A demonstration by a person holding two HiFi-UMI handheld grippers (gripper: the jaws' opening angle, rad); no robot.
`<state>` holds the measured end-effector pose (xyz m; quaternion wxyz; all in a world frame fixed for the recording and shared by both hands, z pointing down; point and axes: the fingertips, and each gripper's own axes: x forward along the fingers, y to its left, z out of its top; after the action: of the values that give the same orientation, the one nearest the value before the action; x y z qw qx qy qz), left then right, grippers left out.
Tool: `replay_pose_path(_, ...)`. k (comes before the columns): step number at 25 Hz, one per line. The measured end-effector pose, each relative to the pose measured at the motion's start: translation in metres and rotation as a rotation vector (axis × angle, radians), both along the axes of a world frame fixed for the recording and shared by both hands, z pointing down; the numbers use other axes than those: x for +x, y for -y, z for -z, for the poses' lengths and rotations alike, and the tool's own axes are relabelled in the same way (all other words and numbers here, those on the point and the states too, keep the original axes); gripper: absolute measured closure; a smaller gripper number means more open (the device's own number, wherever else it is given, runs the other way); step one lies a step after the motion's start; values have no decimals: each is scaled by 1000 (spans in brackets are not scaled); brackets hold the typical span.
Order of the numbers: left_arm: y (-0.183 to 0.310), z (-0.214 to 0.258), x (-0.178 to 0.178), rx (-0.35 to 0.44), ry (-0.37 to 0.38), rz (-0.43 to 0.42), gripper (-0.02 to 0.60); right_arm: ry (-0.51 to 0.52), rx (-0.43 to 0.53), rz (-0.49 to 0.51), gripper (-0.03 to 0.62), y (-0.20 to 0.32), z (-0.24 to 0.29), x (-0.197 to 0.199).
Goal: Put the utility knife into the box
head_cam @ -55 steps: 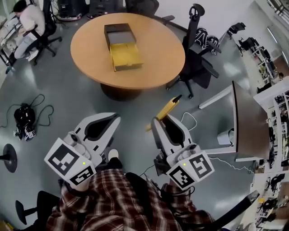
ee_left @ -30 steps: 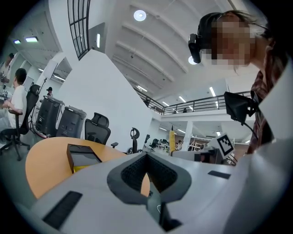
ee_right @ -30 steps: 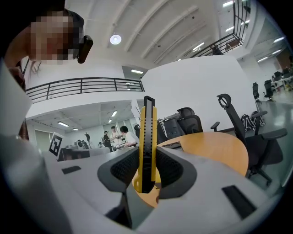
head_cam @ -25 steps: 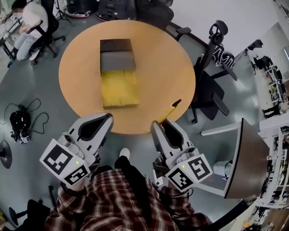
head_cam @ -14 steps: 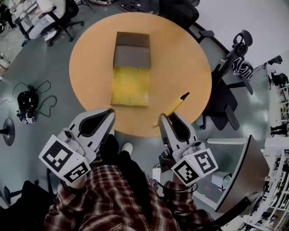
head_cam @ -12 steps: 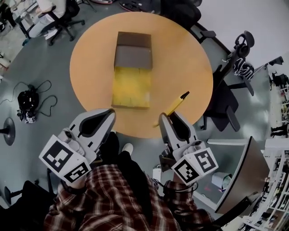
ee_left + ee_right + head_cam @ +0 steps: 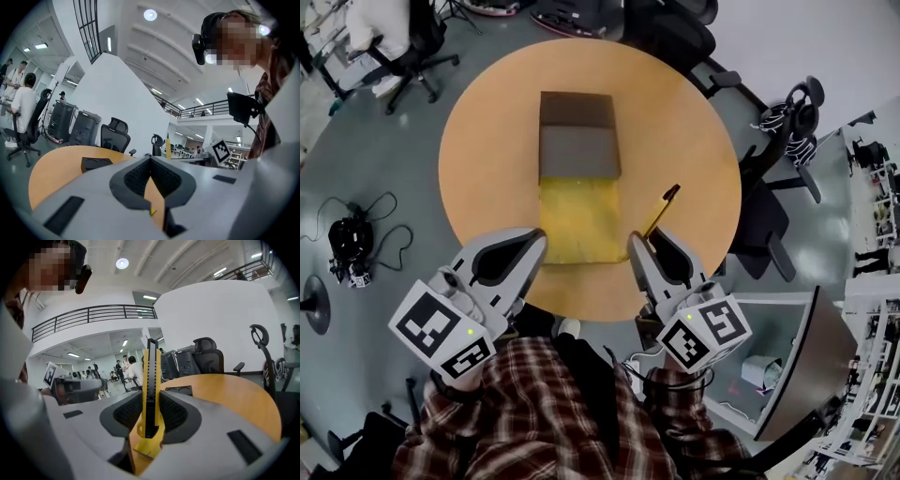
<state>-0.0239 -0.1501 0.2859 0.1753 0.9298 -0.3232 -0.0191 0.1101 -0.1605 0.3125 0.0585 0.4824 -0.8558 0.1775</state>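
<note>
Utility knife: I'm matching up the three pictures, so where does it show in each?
Head view: the utility knife sticks forward from the right claw, over the table's near right part.
Left gripper view: thin yellow sliver just above the left claw.
Right gripper view: centre, upright, clamped.
Shared landmark: the round table.

One utility knife [image 7: 660, 210], one open box [image 7: 578, 155], one round table [image 7: 684, 131], perhaps four chairs [image 7: 764, 206].

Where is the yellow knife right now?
In the head view the utility knife is on the right, clamped in the right hand-held gripper, over the round table beside the box.
</note>
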Motion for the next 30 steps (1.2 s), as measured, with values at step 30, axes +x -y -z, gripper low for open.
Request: replay_pose_path(30,74,-33,-26,-101,-31,102,572,-721,-316,576,471,102,-138,-48)
